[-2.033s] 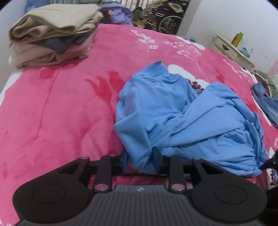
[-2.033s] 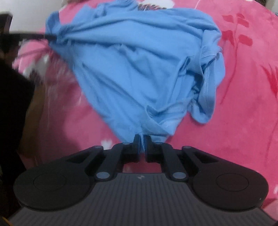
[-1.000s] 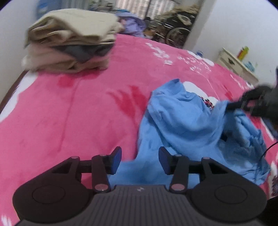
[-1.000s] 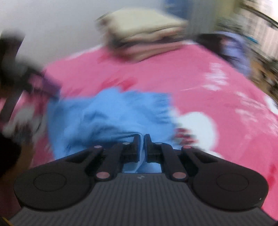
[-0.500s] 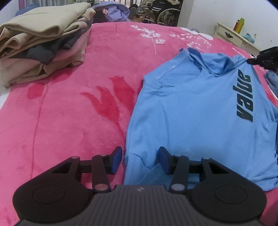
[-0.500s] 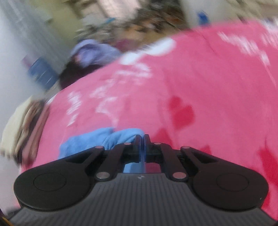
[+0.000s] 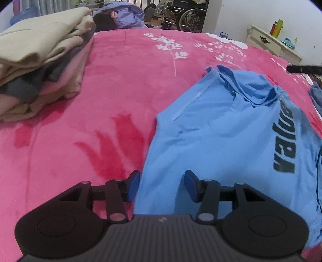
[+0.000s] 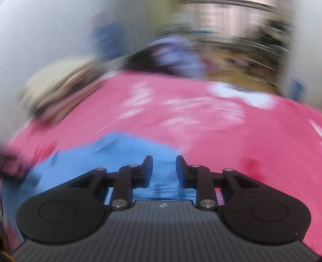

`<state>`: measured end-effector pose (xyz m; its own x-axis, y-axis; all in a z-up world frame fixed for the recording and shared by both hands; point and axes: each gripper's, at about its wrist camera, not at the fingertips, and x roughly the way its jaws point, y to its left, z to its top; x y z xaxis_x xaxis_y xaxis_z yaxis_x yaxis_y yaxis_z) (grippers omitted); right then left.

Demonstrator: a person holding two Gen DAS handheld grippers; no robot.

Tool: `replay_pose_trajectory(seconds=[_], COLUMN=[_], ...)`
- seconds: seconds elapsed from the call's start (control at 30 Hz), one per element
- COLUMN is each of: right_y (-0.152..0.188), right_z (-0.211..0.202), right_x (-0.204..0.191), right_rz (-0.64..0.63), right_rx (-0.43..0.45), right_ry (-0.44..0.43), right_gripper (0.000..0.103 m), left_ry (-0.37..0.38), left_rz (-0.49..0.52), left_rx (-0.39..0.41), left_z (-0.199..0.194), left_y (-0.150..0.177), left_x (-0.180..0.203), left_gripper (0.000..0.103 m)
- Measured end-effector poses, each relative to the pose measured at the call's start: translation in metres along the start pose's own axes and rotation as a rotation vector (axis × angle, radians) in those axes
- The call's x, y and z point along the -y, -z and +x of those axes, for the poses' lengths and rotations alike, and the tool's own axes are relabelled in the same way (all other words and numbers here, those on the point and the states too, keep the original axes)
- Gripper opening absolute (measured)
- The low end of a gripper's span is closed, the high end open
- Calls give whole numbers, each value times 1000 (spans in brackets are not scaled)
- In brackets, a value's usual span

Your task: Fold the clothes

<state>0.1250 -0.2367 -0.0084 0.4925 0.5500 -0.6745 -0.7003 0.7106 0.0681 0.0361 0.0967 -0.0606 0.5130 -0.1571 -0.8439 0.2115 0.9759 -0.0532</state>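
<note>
A light blue T-shirt (image 7: 225, 129) with dark lettering lies spread flat on the pink bed, collar at the far end. My left gripper (image 7: 162, 186) stands open over the shirt's near left edge, with cloth below its blue pads but nothing pinched. In the blurred right wrist view, my right gripper (image 8: 164, 168) is open above the same blue shirt (image 8: 120, 153). The tip of the right gripper (image 7: 303, 69) shows as a dark bar at the far right of the left wrist view.
A stack of folded beige, grey and pink clothes (image 7: 40, 66) sits at the bed's far left. The pink floral blanket (image 7: 80, 141) covers the bed. A cream dresser (image 7: 271, 44) and a wheelchair (image 7: 189, 16) stand beyond. Another bluish garment (image 7: 316, 96) lies at the right edge.
The shirt went from a crumpled heap to lying spread flat. My left gripper let go of it first; my right gripper, shut on the cloth until half a second ago, has opened and is swinging.
</note>
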Motion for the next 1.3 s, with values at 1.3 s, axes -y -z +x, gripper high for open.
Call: replay_pose_trajectory(seconds=[1.3], right_y=[-42], right_z=[73], right_x=[35], right_rz=[-191], right_rx=[34], right_ry=[-150], right_gripper=[23], left_ry=[-2], left_rz=[75], left_rx=[62], left_z=[15], left_y=[-21], left_x=[9], left_gripper=[51])
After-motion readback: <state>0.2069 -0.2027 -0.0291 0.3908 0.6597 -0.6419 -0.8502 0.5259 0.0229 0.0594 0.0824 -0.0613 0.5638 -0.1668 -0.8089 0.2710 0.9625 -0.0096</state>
